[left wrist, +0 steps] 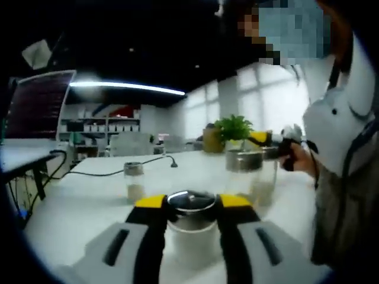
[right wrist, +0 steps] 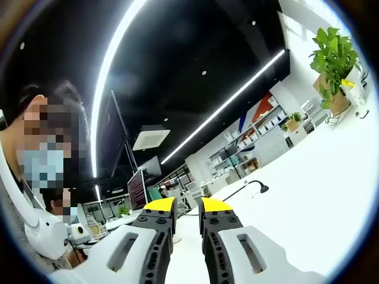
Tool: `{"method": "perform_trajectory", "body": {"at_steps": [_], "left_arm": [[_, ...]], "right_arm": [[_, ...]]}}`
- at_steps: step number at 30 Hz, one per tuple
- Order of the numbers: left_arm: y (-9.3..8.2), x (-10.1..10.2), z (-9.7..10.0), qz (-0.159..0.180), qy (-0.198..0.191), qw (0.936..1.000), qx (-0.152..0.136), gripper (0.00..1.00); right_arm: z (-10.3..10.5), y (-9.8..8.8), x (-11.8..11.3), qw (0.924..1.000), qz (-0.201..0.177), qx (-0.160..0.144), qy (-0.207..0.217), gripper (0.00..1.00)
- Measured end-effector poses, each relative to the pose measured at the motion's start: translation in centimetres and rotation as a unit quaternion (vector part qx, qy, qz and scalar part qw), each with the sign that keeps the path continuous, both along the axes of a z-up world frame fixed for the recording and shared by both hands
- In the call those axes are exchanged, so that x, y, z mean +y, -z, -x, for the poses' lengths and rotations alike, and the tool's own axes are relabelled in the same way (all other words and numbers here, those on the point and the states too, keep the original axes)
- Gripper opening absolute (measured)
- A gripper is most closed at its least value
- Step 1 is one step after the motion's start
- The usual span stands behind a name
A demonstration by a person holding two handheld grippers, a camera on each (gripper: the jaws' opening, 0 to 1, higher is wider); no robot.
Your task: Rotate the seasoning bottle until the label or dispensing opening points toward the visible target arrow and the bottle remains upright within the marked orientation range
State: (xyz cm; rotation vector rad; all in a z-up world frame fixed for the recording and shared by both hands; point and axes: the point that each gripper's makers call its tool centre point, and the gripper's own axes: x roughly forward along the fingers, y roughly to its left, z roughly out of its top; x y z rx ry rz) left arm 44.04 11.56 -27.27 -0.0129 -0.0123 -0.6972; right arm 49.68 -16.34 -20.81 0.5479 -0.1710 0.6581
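A: Where is the seasoning bottle (left wrist: 190, 228)?

B: Upright on the white tabletop (left wrist: 83, 204), between the left gripper (left wrist: 192, 202)'s fingers (left wrist: 150, 204). They pinch its glass body just under the dark lid, one finger on each side. My guess is that a grip high on the body lets it be twisted without tipping.

A: And the right gripper (right wrist: 188, 206)?

B: In its own view the fingers (right wrist: 160, 207) stand nearly pressed together, a thin gap between them, nothing held, angled up toward the ceiling lights. Probably just kept out of the way.

A: Any arrow or label?

B: I can't make out either; the bottle's front is blurred.

A: What else is near?

B: Beyond the left fingers, a small jar (left wrist: 134, 180) to one side, and a larger clear jar (left wrist: 251, 174) to the other. A potted plant (left wrist: 232, 129) and a black cable (left wrist: 106, 171) lie further off.
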Motion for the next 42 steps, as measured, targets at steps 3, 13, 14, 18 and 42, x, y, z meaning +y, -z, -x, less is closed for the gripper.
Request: {"method": "perform_trajectory", "body": {"at_steps": [3, 13, 14, 18, 42], "left_arm": [[0.06, -0.26, 0.08, 0.003, 0.011, 0.9999, 0.002, 0.34], [0.09, -0.43, 0.16, 0.013, 0.075, 0.9970, 0.012, 0.34], [0.09, -0.38, 0.15, 0.012, 0.079, 0.9967, 0.012, 0.34], [0.10, -0.43, 0.22, 0.009, 0.091, 0.9957, 0.011, 0.34], [0.27, -0.35, 0.56, 0.000, 0.173, 0.9847, 0.023, 0.34]], "right_arm": [[0.00, 0.09, -0.09, 1.0000, -0.003, 0.001, 0.002, 0.13], [0.14, 0.15, -0.40, 0.9999, -0.011, 0.002, 0.002, 0.13], [0.17, 0.15, -0.44, 0.9999, -0.012, 0.001, 0.002, 0.13], [0.27, 0.21, -0.50, 0.9999, -0.012, 0.001, 0.003, 0.13], [0.01, 0.39, -0.70, 0.9998, -0.021, 0.001, -0.001, 0.13]]}}
